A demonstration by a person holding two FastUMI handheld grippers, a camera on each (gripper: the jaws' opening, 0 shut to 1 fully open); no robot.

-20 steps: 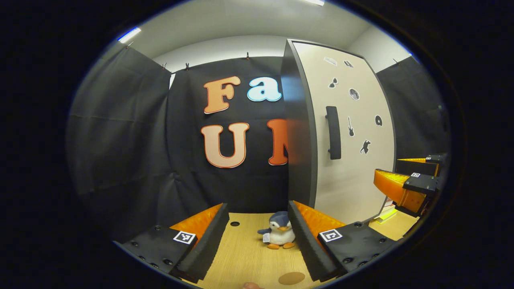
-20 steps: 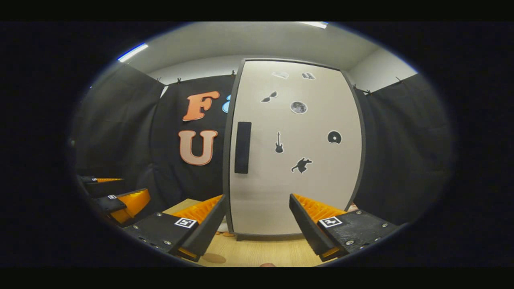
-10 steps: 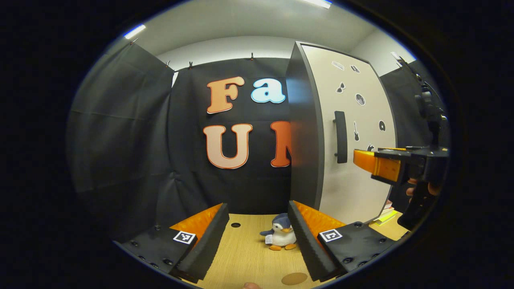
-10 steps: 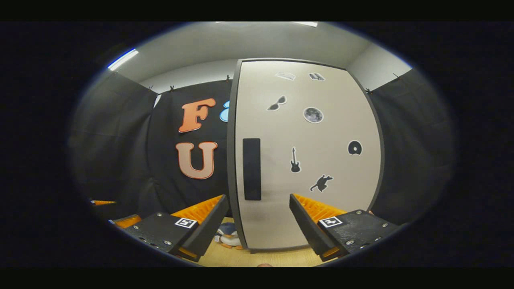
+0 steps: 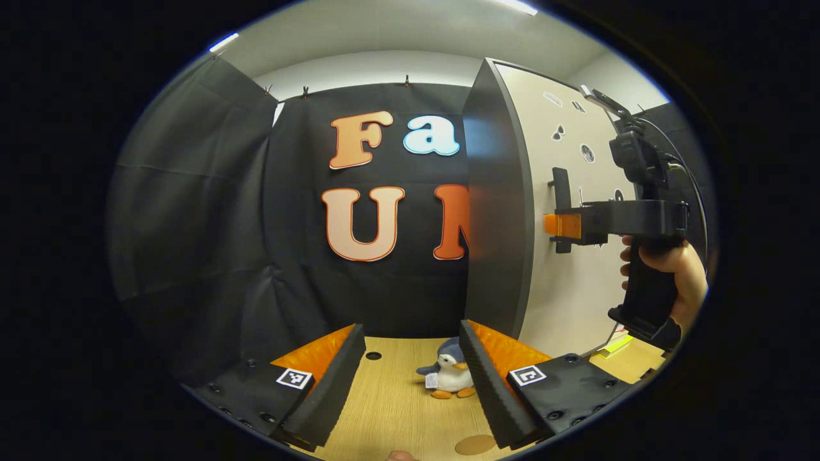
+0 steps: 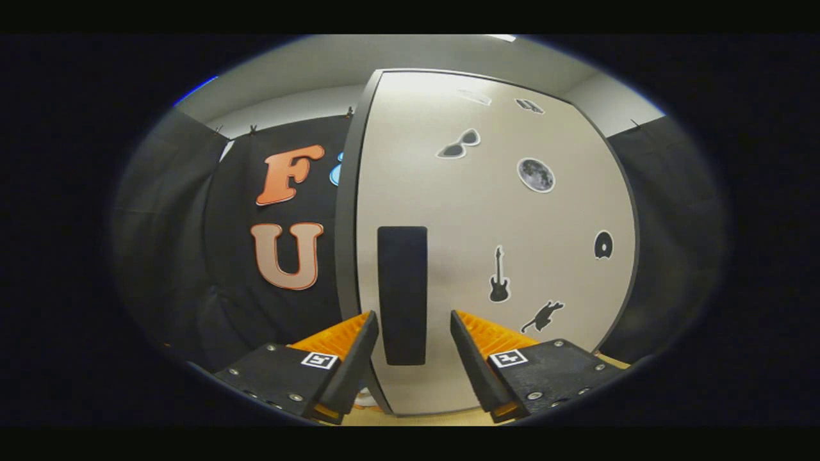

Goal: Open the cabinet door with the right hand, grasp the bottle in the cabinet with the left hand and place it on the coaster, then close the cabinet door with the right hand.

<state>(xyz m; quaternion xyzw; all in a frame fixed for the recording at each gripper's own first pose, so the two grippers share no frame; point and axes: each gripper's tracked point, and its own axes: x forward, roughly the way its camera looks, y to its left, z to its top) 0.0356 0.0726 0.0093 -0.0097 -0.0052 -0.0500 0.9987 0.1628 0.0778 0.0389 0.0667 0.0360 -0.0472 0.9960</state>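
The right gripper (image 6: 413, 333) is spread wide, a finger either side of the handle (image 6: 401, 294) without touching it; a hand (image 5: 669, 275) holds it level. The left gripper (image 5: 413, 365) gapes wide above the wooden table (image 5: 391, 410), near a toy penguin (image 5: 450, 378) and round coaster (image 5: 475, 444) at its near edge. The pale cabinet door (image 6: 500, 224), stickered, stands shut.

I'm in a recording booth: black cloth (image 5: 192, 205) clipped up as walls, wood table (image 5: 397, 410), lone cabinet (image 6: 487, 243) w/ stickers.
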